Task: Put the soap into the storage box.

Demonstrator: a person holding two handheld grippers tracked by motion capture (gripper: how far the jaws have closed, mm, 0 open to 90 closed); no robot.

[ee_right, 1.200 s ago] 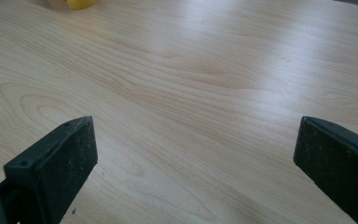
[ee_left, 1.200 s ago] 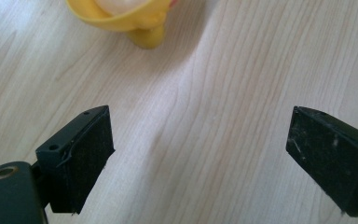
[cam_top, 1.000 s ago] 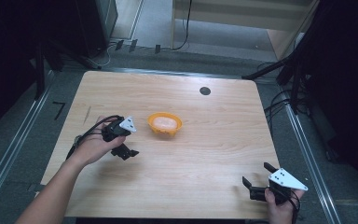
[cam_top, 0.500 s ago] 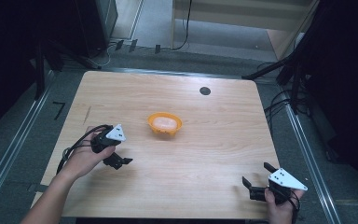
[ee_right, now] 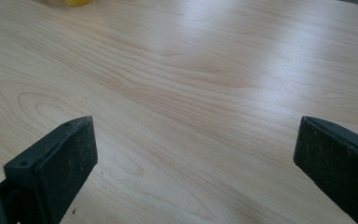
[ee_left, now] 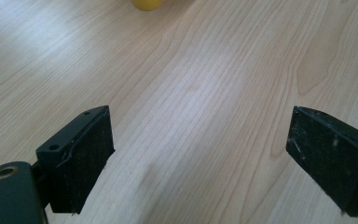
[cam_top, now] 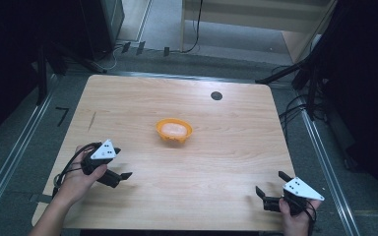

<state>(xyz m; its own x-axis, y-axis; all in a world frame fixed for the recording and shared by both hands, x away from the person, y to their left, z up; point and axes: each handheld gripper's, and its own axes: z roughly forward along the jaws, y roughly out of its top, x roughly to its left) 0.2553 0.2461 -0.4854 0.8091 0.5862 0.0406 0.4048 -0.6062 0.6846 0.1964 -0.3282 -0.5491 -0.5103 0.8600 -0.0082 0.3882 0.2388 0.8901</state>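
An orange bowl (cam_top: 173, 132) with something pale inside sits near the middle of the wooden table (cam_top: 226, 162). My left gripper (cam_top: 123, 163) is held over the near-left part of the table, well short of the bowl and pointing right. Its jaws stand open with only bare wood between them (ee_left: 200, 158), and the bowl's yellow-orange edge (ee_left: 147, 3) peeks in at the top of the left gripper view. My right gripper (cam_top: 270, 184) rests open at the near-right corner, nothing between its fingers (ee_right: 196, 163). The bowl's edge (ee_right: 77, 2) is far off in the right gripper view.
A black round grommet (cam_top: 216, 96) is set in the table's far side. Metal rails run along both sides of the table, cables lie on the floor at the right, and a dark cabinet stands behind.
My left hand has drawn back from beside the bowl toward the near-left corner, jaws still open and empty. The right gripper has not moved.
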